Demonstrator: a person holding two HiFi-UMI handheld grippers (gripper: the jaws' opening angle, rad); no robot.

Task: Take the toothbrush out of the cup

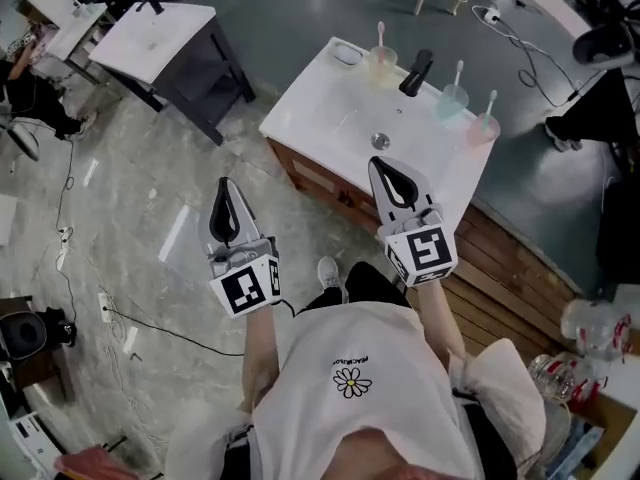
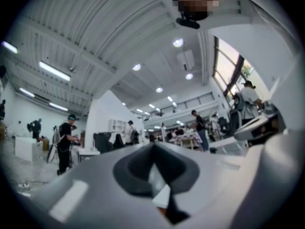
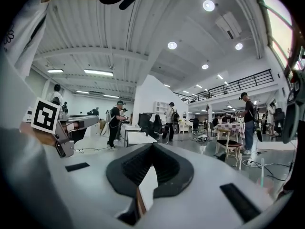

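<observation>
Three cups stand along the far rim of a white sink counter (image 1: 330,108), each with a toothbrush upright in it: a yellowish cup (image 1: 381,66), a blue-green cup (image 1: 452,101) and a pink cup (image 1: 483,128). My left gripper (image 1: 224,186) is held over the floor, left of the counter, shut and empty. My right gripper (image 1: 385,164) hovers over the counter's near edge, shut and empty, well short of the cups. In both gripper views the jaws point out into the hall with tips together, left gripper (image 2: 153,145) and right gripper (image 3: 152,146); neither view shows a cup.
A black faucet (image 1: 416,72) stands between the yellowish and blue-green cups, with the drain (image 1: 380,141) in front of it and a soap dish (image 1: 347,54) at the far left corner. A white-topped table (image 1: 150,38) stands to the left. Cables (image 1: 150,326) lie on the floor.
</observation>
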